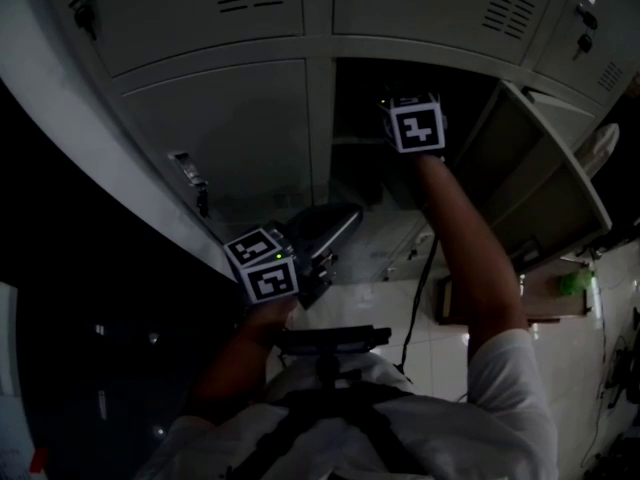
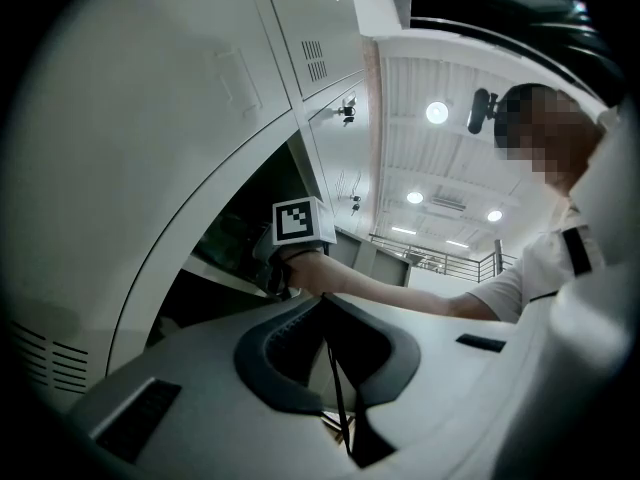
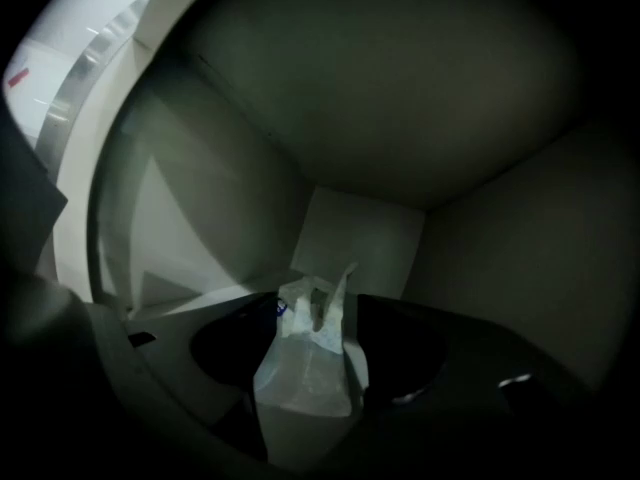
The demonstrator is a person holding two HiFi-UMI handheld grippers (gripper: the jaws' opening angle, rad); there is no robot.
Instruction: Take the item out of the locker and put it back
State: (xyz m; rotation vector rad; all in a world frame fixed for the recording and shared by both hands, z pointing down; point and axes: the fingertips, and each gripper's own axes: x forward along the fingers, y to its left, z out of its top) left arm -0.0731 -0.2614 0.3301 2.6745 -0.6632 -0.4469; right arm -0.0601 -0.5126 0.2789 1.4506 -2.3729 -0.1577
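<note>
The item is a white plastic bag (image 3: 305, 363) standing on the floor of the dark open locker (image 1: 365, 103). My right gripper (image 3: 318, 313) reaches into that locker; its jaws stand open on either side of the bag, and I see no pad pressing on it. In the head view only its marker cube (image 1: 415, 126) and the forearm show; the bag is hidden there. My left gripper (image 2: 322, 300) hangs outside, in front of the closed locker to the left, and points up at the right arm. Its jaws meet at the tips, shut with nothing held.
The open locker's door (image 1: 545, 168) swings out to the right of my right arm. Closed locker doors (image 1: 230, 128) fill the left and the row above, one with a key handle (image 1: 190, 173). Pale tiled floor (image 1: 600, 368) lies at the lower right.
</note>
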